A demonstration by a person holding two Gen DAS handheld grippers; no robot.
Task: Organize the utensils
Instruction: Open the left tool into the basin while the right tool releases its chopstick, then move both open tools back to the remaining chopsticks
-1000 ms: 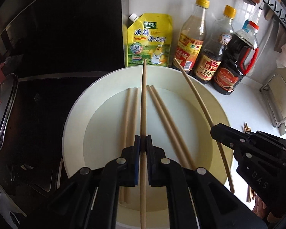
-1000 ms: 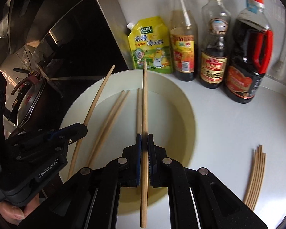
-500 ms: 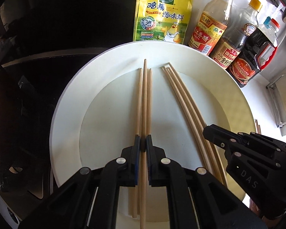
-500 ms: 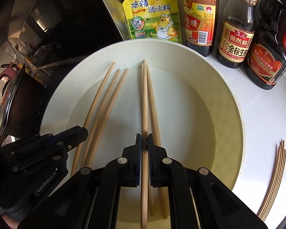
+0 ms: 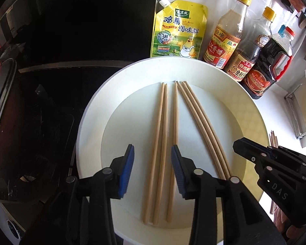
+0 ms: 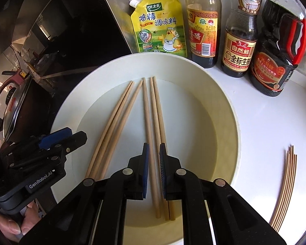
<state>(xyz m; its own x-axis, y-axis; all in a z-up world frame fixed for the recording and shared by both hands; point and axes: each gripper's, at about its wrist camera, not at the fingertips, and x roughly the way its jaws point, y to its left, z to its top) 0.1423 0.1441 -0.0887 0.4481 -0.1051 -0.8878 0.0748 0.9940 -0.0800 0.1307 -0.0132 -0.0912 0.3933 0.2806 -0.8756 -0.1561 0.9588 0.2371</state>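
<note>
White counter (image 6: 265,122) carries a large cream plate (image 5: 230,94), with a black stove surface (image 5: 51,102) just beside the plate on its left. Behind the plate, against the wall: a yellow seasoning pouch (image 5: 179,32), then a vinegar bottle (image 5: 226,38), a soy sauce bottle (image 5: 246,61) and a dark jug with a red handle (image 5: 269,69) in a row to its right. Six wooden chopsticks (image 5: 163,143) lie flat in the plate's well, running roughly front to back: three close together on the left side, three close together on the right, the two groups nearest each other at their far tips. Left gripper (image 5: 153,170): jaws have just been opening and now stand apart over the left group; two sticks lie in the gap below, a third passes under the right-hand pad, and the blue pads (image 5: 126,171) press on nothing. Right gripper (image 6: 153,170): jaws have parted slightly, a narrow gap only, above the right group; one stick shows in the gap, and the pads do not pinch it. A bundle of thin sticks (image 6: 285,183) lies on the counter, well apart to the right of the plate. A person's fingers (image 6: 20,222) show under the left gripper's handle.
</note>
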